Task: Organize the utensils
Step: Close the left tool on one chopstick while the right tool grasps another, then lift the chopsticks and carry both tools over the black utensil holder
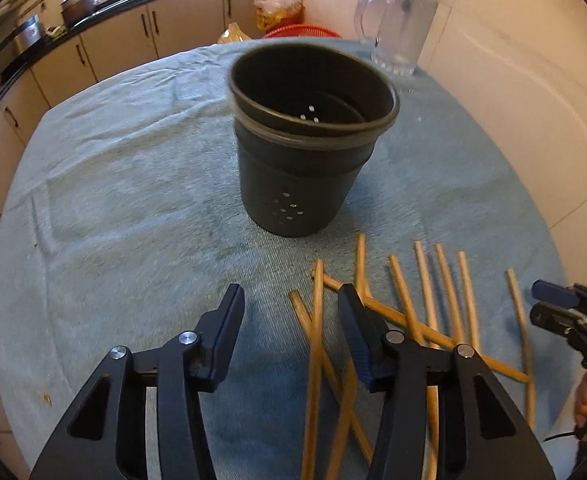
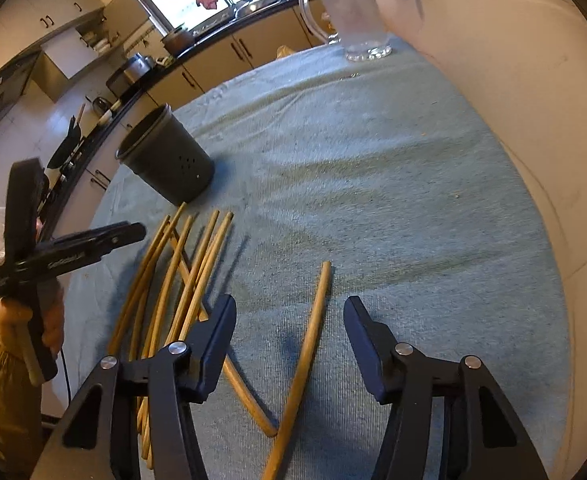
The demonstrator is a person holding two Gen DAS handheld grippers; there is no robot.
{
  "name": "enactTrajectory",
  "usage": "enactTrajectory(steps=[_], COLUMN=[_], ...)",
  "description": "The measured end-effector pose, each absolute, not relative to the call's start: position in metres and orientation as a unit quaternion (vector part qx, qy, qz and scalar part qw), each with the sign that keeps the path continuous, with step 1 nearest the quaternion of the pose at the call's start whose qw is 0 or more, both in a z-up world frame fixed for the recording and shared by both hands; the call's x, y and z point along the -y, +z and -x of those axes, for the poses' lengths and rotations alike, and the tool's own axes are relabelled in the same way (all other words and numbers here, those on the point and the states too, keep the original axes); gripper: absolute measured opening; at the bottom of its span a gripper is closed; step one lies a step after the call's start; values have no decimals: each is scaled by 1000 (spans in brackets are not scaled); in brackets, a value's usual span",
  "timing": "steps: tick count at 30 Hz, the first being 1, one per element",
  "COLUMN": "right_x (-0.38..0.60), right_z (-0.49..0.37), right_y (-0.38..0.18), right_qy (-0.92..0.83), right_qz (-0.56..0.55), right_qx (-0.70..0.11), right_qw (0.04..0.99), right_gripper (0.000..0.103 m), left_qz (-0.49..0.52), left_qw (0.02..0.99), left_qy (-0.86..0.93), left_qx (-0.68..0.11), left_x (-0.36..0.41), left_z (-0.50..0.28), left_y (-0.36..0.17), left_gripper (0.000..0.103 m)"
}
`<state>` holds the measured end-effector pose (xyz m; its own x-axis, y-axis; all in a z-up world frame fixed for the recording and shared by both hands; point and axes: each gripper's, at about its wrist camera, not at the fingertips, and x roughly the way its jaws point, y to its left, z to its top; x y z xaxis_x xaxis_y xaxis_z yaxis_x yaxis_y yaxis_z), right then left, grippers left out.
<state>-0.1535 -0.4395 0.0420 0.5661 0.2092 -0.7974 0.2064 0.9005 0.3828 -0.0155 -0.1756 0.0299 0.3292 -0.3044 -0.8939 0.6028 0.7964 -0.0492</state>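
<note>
Chopsticks (image 1: 425,312) lie scattered and crossing on the blue cloth (image 1: 133,208), just in front of the upright dark holder (image 1: 309,140). The left gripper (image 1: 289,300) hangs over their left edge, jaws apart and gripping nothing. The right gripper (image 2: 289,312) hangs with jaws apart astride one separate chopstick (image 2: 309,340), pads clear of it.

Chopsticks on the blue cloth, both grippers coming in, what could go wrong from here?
1. The chopsticks lie crossed in a heap, so the left gripper may pinch several or scatter them.
2. The single chopstick between the open fingers of the right gripper could roll on the cloth.
3. The dark holder stands close behind and could be knocked over.
</note>
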Motion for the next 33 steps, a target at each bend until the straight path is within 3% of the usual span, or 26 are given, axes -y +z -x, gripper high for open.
enactTrajectory(steps=[1,3,5,7,10,12,13,22,33], right_x=[439,438,436,436,432,430,431,434,422], right_z=[151,145,140,136,128,124,123,136,171], right_y=[41,36,32,28,26,25,24,43,104], right_qy=[1,0,-2,-7,-14,-18,-16,11,9], right_qz=[-220,-212,-204,-200,-183,-175,-177,-209,-183], right_qx=[-469,-479,-492,-501,-507,-512,-513,-476,-380], right_qw=[856,852,846,842,842,841,839,854,907], right_gripper=[54,45,40,40,33,12,8,7,6], left_qz=[-160,-178,-177,-175,-162,-148,-141,-72,-64], left_qw=[800,793,787,791,798,805,807,841,888], left_qy=[-280,-274,-276,-274,-270,-268,-269,-276,-280], left_qx=[-506,-514,-522,-518,-514,-509,-506,-460,-359], left_x=[180,186,189,190,187,180,176,134,125], left_z=[15,12,10,10,9,11,12,41,79], left_y=[26,17,12,12,15,22,26,81,143], left_gripper=[40,18,11,10,9,9,9,8,8])
